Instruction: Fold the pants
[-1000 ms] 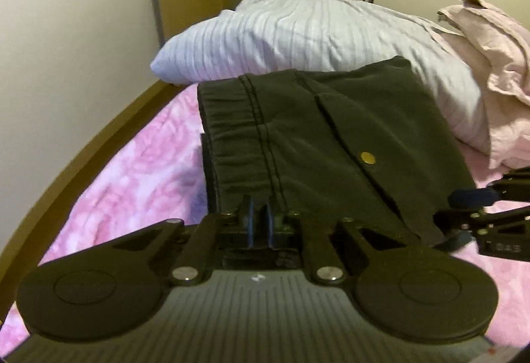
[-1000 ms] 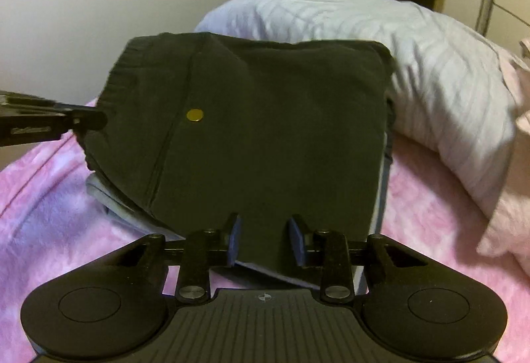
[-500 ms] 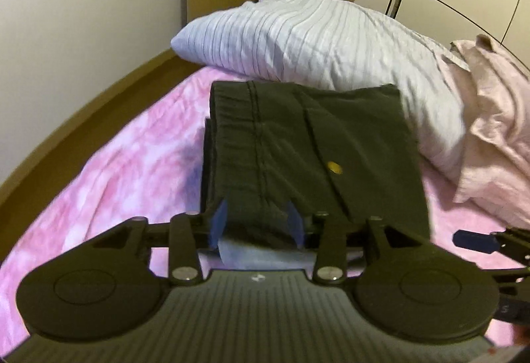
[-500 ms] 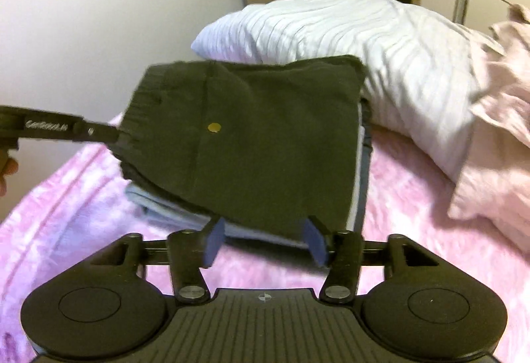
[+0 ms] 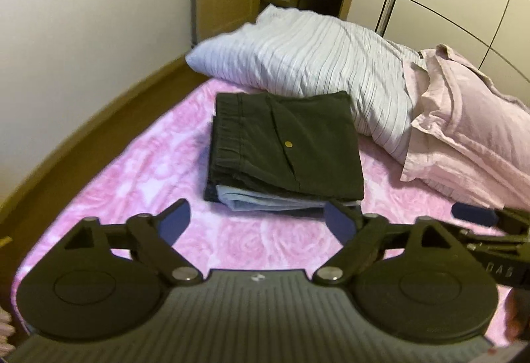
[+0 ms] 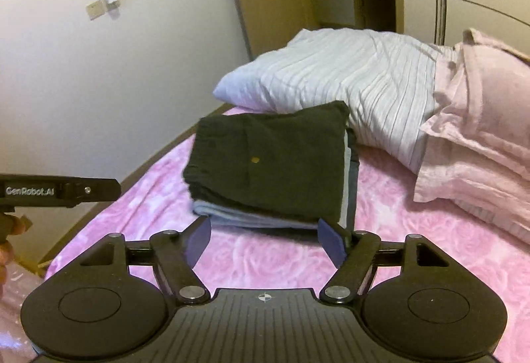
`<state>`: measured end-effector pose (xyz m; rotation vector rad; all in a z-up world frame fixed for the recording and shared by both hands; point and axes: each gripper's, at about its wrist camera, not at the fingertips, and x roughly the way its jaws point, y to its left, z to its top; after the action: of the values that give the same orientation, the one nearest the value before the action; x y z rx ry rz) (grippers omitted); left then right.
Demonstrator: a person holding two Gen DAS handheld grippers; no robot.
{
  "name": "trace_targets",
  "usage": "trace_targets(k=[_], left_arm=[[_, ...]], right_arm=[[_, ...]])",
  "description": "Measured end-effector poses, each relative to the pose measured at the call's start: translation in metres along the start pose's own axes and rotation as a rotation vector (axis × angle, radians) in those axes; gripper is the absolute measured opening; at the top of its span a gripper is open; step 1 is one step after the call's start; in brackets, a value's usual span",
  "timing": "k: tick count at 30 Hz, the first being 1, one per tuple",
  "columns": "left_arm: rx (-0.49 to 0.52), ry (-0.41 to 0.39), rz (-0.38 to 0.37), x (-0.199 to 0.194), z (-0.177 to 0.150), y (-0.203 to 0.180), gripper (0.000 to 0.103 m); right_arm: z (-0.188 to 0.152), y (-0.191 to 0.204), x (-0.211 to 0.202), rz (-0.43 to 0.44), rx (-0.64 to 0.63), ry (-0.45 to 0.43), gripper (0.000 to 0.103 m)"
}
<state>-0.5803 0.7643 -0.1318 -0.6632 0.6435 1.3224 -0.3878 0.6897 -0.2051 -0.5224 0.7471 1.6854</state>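
The dark green pants (image 5: 285,144) (image 6: 275,160) lie folded into a neat rectangle with a brass snap showing, on top of a stack of folded light blue clothes (image 5: 265,202) (image 6: 251,217). The stack rests on the pink bed cover, close to the pillows. My left gripper (image 5: 256,223) is open, empty, and stands a little in front of the stack. My right gripper (image 6: 263,238) is open too, with nothing between its blue pads, just short of the stack's near edge. Each gripper shows at the side of the other's view.
A striped white pillow (image 5: 308,58) (image 6: 347,74) lies right behind the stack and a pale pink pillow (image 5: 470,124) (image 6: 480,131) to its right. A wall and a wooden bed edge (image 5: 92,117) run along the left. The pink bed cover (image 5: 271,250) spreads in front.
One second ago both grippers held the pants' near edge over the stack. They have let go, opened wide and pulled back. The pants now rest flat on the stack.
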Motion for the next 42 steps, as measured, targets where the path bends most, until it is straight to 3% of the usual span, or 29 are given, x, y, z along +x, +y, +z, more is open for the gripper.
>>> trace_targets(k=[4,10,14,21,31,42], left_arm=[[0.025,-0.008,0.017,-0.05,-0.021,-0.013,0.09],[0.025,-0.021,0.044,-0.115,-0.059,-0.03,0.101],[0.036,-0.064,0.082,-0.155,-0.082,-0.045,0.102],[-0.04,-0.069,0.047,-0.209,-0.105,-0.059,0.102],[-0.072,-0.074,0.059,-0.255,-0.132,-0.071,0.102],[-0.064,-0.07,0.07,-0.262,-0.147,-0.088,0.102]], right_arm=[[-0.008,0.013,-0.046,-0.006,-0.02,-0.007,0.069],[-0.028,0.02,-0.11,-0.006,0.006,-0.003,0.069],[-0.043,0.025,-0.149,-0.003,-0.001,-0.017,0.069],[-0.06,0.033,-0.203,0.023,-0.019,-0.042,0.069],[-0.08,0.036,-0.255,0.053,-0.056,-0.035,0.069],[-0.093,0.031,-0.271,0.067,-0.078,-0.02,0.069]])
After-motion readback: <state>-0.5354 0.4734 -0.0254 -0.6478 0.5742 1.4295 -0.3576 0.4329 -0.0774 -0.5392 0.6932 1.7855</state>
